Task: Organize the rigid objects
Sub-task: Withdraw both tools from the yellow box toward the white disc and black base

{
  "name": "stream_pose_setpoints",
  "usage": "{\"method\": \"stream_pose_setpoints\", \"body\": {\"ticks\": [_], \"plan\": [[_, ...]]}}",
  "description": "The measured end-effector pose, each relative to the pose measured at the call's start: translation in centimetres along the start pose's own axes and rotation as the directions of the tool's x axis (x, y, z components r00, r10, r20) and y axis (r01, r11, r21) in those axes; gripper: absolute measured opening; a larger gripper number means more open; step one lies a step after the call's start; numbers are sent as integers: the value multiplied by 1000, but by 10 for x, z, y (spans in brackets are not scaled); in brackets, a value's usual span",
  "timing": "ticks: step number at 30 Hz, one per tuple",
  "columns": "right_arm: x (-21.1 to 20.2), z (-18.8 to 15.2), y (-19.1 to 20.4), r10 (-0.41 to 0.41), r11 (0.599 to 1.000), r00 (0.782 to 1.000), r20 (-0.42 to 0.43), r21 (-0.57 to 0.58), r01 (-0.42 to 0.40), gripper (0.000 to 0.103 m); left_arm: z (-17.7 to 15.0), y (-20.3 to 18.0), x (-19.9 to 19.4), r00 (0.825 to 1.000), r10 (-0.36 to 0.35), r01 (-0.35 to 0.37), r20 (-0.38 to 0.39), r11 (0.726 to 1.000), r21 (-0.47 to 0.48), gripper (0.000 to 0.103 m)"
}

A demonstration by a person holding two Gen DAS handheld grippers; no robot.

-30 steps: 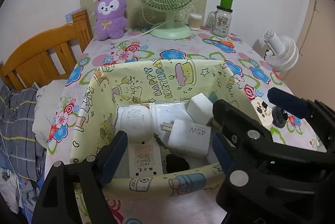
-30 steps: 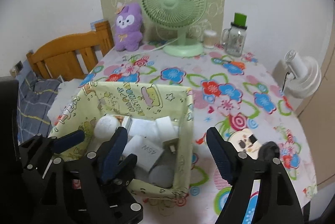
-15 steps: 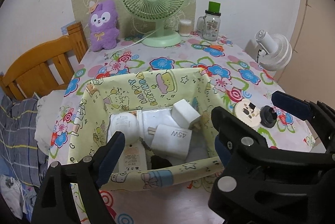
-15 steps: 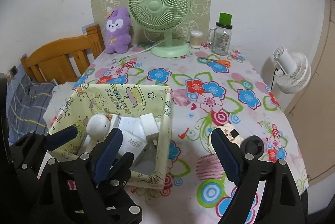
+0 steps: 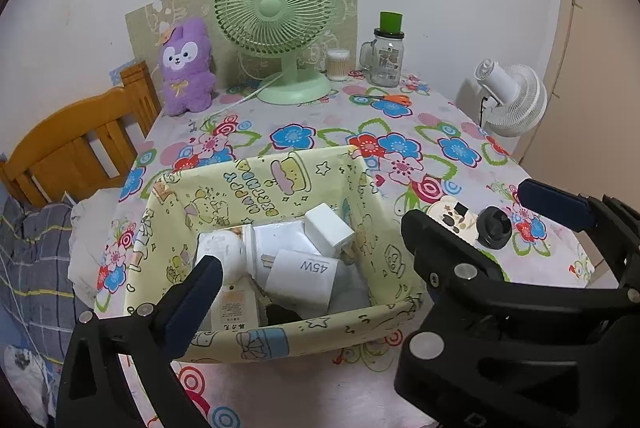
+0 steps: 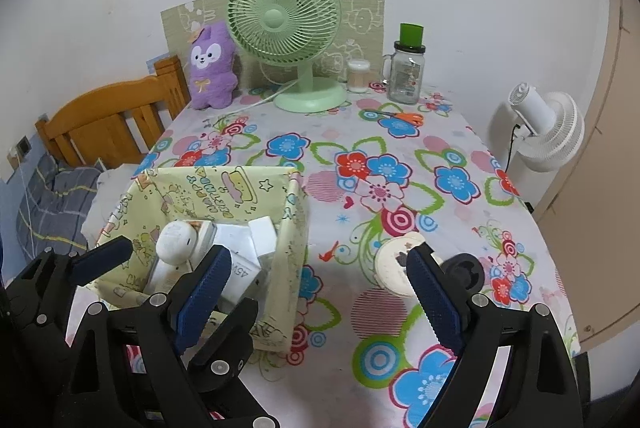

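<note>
Both grippers have drawn back from the fabric storage box (image 5: 280, 332) of chargers, left gripper (image 5: 308, 260) and right gripper (image 6: 320, 280) wide and empty, so next I'd expect the right to reach for the round case (image 6: 394, 268) and black cap (image 6: 466, 270) on the surface (image 6: 400, 156).

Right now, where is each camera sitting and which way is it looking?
Left wrist: sits on the left tongs, looks down into the yellow box of white chargers; the right tongs show too, both open.
Right wrist: sits on the right tongs, looks across the flowery table; the left tongs show at lower left.
Both share the box, green fan, purple bunny, round white disc and black cap.
</note>
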State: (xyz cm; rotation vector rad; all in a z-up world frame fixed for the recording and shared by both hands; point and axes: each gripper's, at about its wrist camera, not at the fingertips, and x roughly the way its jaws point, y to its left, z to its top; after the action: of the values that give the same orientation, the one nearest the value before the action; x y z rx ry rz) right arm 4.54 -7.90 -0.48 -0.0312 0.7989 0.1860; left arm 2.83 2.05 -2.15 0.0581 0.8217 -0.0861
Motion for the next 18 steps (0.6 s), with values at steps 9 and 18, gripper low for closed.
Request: {"method": "stream_pose_setpoints", "body": {"ticks": [9,18], "plan": [[-12,3,-22,-20,999,1000,7,29,20,91,9,-21,-6,1000,-16,16,-2,999,31,103],[-25,2,-45,-50,997,999,22,55,48,91,14,-46,-12,998,-57,56,7,997,50,103]]}}
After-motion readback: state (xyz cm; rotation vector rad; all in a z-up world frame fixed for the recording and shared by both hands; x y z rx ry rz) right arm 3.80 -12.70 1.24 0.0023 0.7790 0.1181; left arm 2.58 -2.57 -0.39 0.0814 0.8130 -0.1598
